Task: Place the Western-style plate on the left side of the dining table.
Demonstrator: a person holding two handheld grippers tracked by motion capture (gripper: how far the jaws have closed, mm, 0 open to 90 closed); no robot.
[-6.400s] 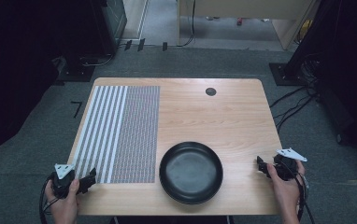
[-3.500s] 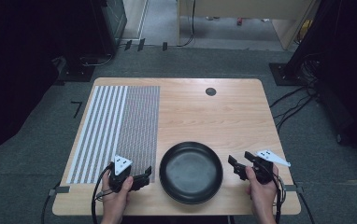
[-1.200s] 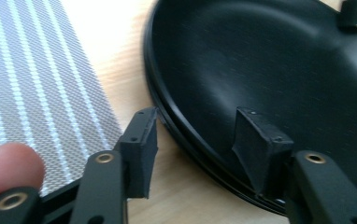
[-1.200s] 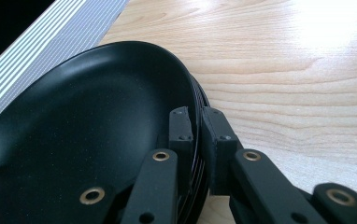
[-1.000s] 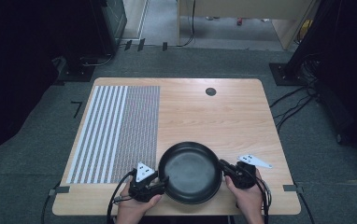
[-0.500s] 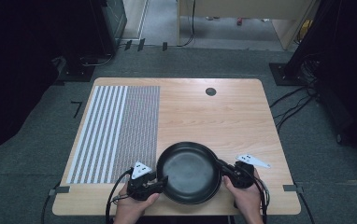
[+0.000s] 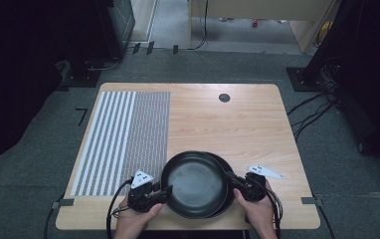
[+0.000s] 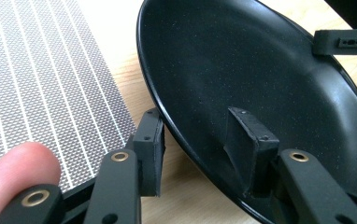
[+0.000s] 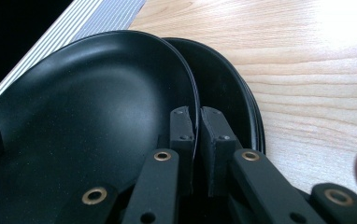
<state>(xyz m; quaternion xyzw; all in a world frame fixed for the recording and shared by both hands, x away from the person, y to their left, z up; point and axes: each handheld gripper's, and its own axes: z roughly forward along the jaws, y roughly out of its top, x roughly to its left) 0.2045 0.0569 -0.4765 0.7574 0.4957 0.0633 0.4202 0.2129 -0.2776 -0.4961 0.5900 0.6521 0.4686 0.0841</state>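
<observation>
worktop (image 7: pixel 237 124): pale wood, striped mat (image 7: pixel 123 139) beyond left gripper (image 7: pixel 164 193) | room: grey carpet, cables | left gripper: jaws apart, straddling top plate (image 7: pixel 193 181) rim | right gripper (image 7: pixel 232 180): clamped on that rim, second plate (image 9: pixel 228 93) beneath

Two black plates (image 7: pixel 193 181), one striped mat (image 7: pixel 123 142), two tools.

My wooden table (image 7: pixel 237 124) carries a striped mat (image 7: pixel 123 137) along its left side and 1 small dark round hole (image 7: pixel 224 97) near its far edge.
</observation>
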